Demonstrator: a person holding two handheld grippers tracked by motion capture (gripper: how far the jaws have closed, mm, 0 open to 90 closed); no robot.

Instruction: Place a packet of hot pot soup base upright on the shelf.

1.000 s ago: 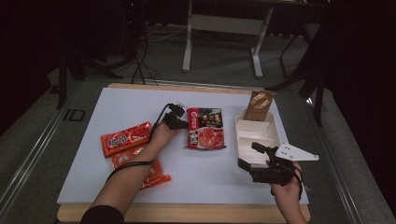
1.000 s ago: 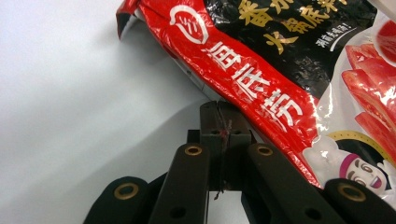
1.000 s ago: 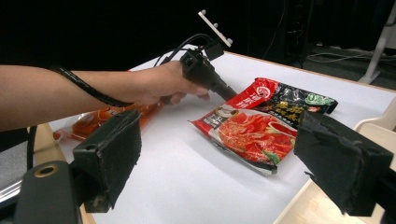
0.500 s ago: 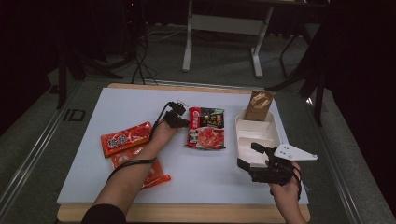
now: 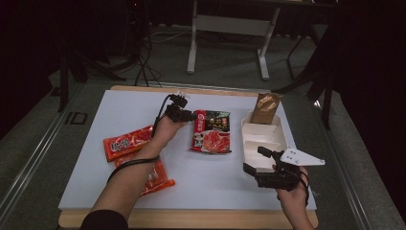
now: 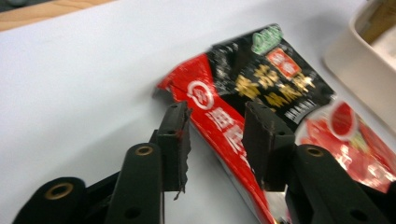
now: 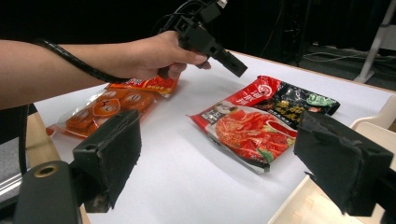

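- The sauce packet (image 5: 211,131) is a flat, glossy pouch: a red band along one long edge, a black panel with yellow characters and a green badge at one end, and a red food picture at the other.
- The packet is laid flat on the white table (image 5: 119,108), just beside the white tray (image 5: 264,130).
- The left gripper (image 6: 217,126) is positioned over the packet's red-band corner; its jaws are held partly apart, one at each side of that edge, and nothing is gripped.
- The right gripper (image 7: 219,154) is held widely spread and empty, near the tray and apart from the packet.
- In the left gripper view, the print detail is seen; in the high view, two orange packs (image 5: 128,142) are seen beyond the left hand (image 5: 165,128).
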